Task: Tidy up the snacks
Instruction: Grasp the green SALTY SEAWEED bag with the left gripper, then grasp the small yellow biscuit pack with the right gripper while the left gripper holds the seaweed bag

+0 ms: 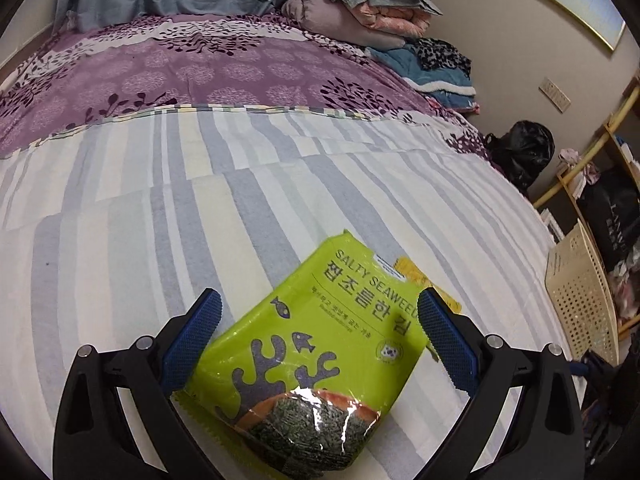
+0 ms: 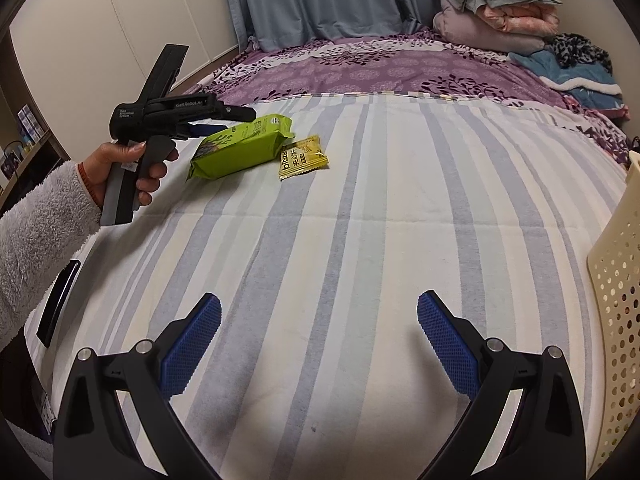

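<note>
A lime-green seaweed snack pack (image 1: 308, 356) lies on the striped bed sheet, between the wide-apart blue fingers of my left gripper (image 1: 318, 308), which is open and does not visibly touch it. A small yellow snack packet (image 1: 424, 280) pokes out from behind the green pack. In the right wrist view the green pack (image 2: 240, 148) and the yellow packet (image 2: 303, 157) lie side by side at the far left of the bed, with the left gripper (image 2: 222, 120) held by a hand just over the green pack. My right gripper (image 2: 318, 308) hangs open over bare sheet, holding nothing.
A cream perforated basket (image 2: 616, 320) stands at the bed's right edge, also seen as the basket (image 1: 580, 300) in the left wrist view. Folded blankets (image 2: 500, 8) are piled at the far end. A dark phone (image 2: 58, 304) lies at the left edge. Shelves (image 1: 608, 184) stand right of the bed.
</note>
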